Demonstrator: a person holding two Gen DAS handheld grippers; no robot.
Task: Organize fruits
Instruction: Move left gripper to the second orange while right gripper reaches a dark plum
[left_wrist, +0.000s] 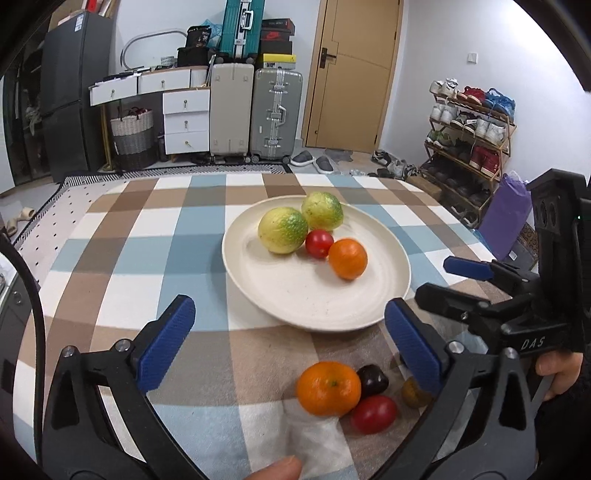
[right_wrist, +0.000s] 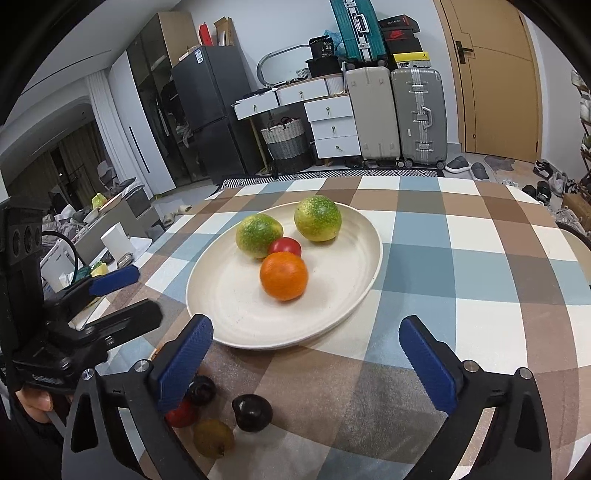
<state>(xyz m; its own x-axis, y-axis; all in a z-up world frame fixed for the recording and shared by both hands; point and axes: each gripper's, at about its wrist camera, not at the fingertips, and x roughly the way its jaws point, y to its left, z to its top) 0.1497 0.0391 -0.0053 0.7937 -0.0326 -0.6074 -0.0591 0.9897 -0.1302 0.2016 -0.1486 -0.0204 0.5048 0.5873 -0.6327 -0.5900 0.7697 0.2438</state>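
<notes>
Hovering tongs (left_wrist: 291, 336) gape, seemingly empty.

I see the cream plate (left_wrist: 258, 284) holding two yellow-green citrus (left_wrist: 283, 230), a cherry tomato (left_wrist: 319, 243) and an orange (left_wrist: 347, 258); another orange (left_wrist: 328, 388), tomato (left_wrist: 373, 414) and dark plum (left_wrist: 372, 380) lie on the checked cloth.

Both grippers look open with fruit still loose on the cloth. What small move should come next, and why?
Probably lower the left gripper onto the orange just below its open fingers. The plate already holds four fruits, while this orange lies off it on the tablecloth.
</notes>
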